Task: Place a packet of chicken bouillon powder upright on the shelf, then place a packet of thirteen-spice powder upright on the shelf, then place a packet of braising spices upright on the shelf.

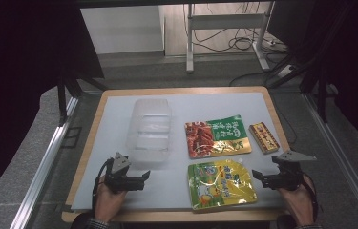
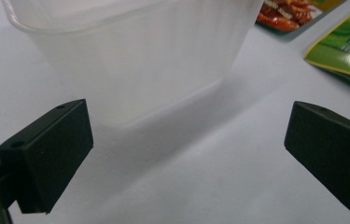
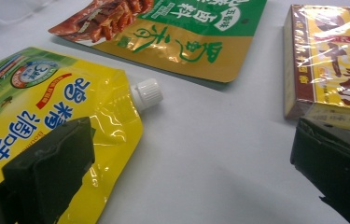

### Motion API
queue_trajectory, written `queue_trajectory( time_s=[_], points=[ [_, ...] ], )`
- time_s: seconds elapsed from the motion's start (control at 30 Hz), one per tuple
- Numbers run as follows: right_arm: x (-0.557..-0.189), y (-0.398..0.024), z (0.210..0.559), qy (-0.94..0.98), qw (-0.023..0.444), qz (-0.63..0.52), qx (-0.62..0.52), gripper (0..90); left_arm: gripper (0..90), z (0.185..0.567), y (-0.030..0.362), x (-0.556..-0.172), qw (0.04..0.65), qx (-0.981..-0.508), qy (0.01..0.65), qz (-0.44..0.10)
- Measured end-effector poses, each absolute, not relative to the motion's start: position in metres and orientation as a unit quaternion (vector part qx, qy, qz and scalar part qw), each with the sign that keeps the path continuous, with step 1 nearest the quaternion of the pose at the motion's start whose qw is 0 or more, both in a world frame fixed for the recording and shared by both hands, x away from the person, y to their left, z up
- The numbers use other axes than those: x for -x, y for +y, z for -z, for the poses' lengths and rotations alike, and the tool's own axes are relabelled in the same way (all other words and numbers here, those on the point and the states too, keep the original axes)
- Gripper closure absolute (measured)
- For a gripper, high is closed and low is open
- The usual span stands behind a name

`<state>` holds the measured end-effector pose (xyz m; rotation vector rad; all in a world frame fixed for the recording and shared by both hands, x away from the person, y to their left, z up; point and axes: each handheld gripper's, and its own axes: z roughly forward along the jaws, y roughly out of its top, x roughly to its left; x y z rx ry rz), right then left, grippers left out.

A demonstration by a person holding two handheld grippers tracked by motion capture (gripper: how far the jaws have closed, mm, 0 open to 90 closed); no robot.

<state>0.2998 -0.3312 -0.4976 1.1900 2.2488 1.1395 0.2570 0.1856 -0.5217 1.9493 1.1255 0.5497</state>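
From above, the left hand-held gripper (image 1: 144,177) sits open near the clear tub (image 1: 149,129); the right hand-held gripper (image 1: 257,175) sits open right of the yellow pouch (image 1: 220,183). The left gripper view shows its jaws wide, the tub (image 2: 135,56) just beyond. The right gripper view shows empty jaws between the pouch (image 3: 46,102) and a yellow box (image 3: 329,60).

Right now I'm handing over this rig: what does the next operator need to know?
Left hand-held gripper: open, empty, near the clear tub.
Right hand-held gripper: open, empty, between the yellow pouch and the box.
Green-and-red pouch lies flat behind the yellow one.
Done: nothing; the tub looks empty.
Left: probably packing both pouches and the box into the tub.
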Motion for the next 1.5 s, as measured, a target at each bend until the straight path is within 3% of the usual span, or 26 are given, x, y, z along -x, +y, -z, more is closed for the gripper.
queue_trajectory(
  time_s=[0.43, 1.03, 1.5],
  points=[
    [-0.301, -0.329, 0.499, 0.806, 0.173, -0.387, -0.413, 0.0, 0.3, 0.524, 0.179, -0.258, 0.368, -0.789, 0.44, -0.218],
    [-0.301, -0.331, 0.497, 0.805, 0.175, -0.39, -0.411, 0.0, 0.1, 0.519, 0.169, -0.256, 0.392, -0.795, 0.422, -0.19],
    [-0.3, -0.335, 0.496, 0.805, 0.18, -0.381, -0.417, 0.4, 18.8, 0.514, 0.148, -0.253, 0.404, -0.814, 0.382, -0.168]
  ],
)
